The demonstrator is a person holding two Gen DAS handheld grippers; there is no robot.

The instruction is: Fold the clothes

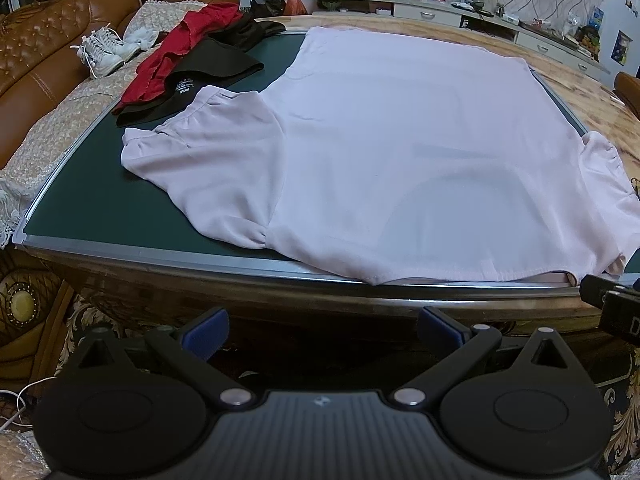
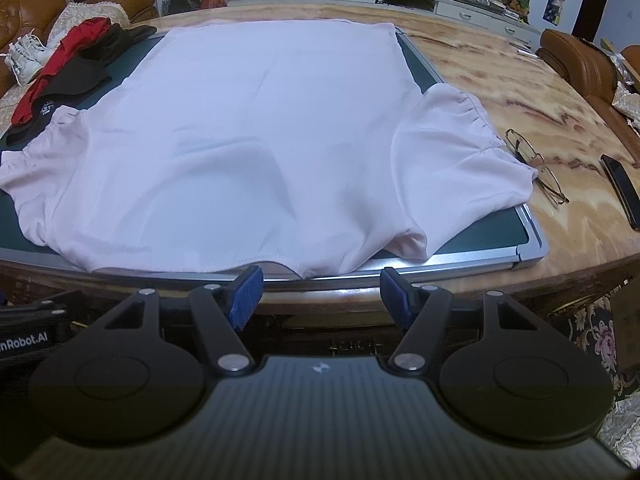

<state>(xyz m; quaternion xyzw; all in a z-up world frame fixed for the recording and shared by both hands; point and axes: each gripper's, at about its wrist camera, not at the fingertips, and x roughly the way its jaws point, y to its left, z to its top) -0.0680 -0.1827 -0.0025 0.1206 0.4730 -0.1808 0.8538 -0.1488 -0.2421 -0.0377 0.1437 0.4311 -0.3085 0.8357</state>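
Note:
A pale pink short-sleeved shirt [image 1: 392, 152] lies spread flat on a dark green board [image 1: 100, 200], its collar edge at the near rim. It also shows in the right wrist view [image 2: 256, 132], on the same board [image 2: 496, 236]. My left gripper [image 1: 320, 330] is open and empty, held below and in front of the table edge. My right gripper [image 2: 318, 294] is open and empty, just in front of the shirt's near hem, not touching it.
A red garment [image 1: 180, 48] and a black garment [image 1: 200, 76] lie piled at the board's far left. Glasses [image 2: 536, 164] and a phone [image 2: 624, 188] lie on the marble table [image 2: 520, 80] at the right. White shoes [image 1: 104, 52] sit on the sofa.

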